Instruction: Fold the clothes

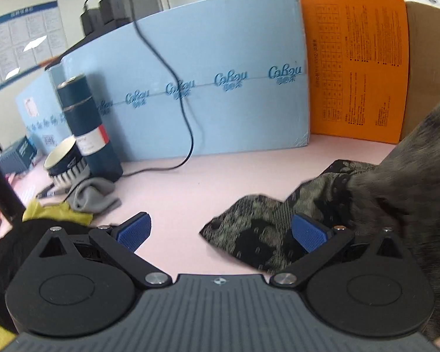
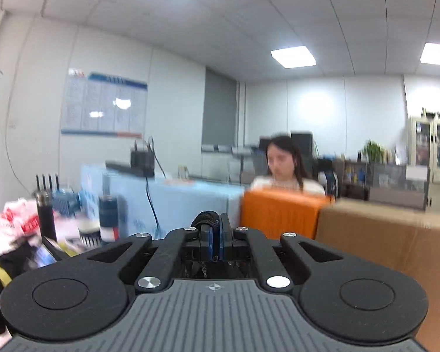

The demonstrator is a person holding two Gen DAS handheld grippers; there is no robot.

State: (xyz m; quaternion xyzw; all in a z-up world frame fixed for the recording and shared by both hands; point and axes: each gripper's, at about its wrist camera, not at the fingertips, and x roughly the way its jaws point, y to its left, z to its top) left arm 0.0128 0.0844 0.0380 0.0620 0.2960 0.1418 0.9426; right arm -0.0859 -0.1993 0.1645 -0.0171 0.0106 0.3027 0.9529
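Bright, even office light falls from square ceiling panels, which glare white and reflect off the wall poster. Shadows on the pink desk are faint. Both fisheye views bow straight edges and darken at the corners. The patterned garment smears at right, probably motion blur; the right wrist's background is soft.

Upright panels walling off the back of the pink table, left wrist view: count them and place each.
3. The blue foam board spans left and centre, the orange board stands right of it, and the brown cardboard sits at far right, partly hidden by raised dark fabric.
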